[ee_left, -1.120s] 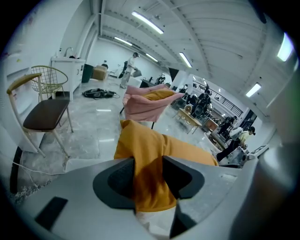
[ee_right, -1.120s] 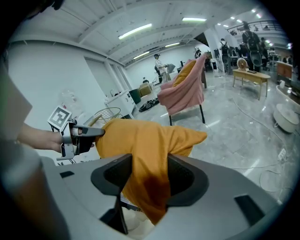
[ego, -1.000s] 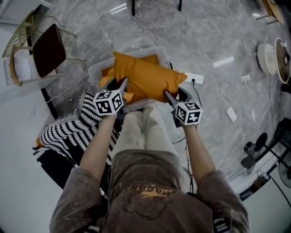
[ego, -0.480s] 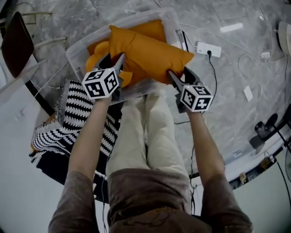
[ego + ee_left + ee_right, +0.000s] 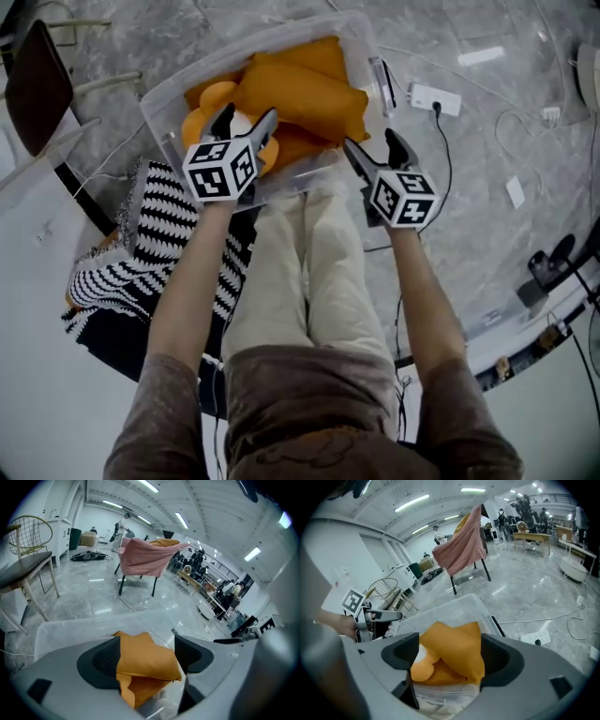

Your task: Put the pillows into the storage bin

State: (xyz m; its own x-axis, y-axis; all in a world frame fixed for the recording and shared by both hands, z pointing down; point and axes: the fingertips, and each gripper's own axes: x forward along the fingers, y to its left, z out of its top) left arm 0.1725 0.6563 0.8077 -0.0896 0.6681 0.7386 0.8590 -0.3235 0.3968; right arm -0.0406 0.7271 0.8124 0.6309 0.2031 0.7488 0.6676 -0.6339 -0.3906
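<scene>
An orange pillow [image 5: 300, 94] lies in the clear bin [image 5: 367, 56] on the floor, atop more pillows [image 5: 211, 98]. The left tool [image 5: 247, 117] and right tool [image 5: 371, 142] hang at its near corners. Their jaws have just been opening and stand wide, a pillow corner showing between each pair, clamped by neither.

Your storage bin [image 5: 314, 171] is a clear plastic tub, open at the top. The top pillow [image 5: 300, 98] is plump and orange. It lies flat inside the bin, slantwise, with its corners reaching toward both side walls. Beneath it you can see a second pillow [image 5: 314, 58], also orange, against the bin's far wall, and a rounded pillow [image 5: 208, 101] at the bin's left end.
</scene>
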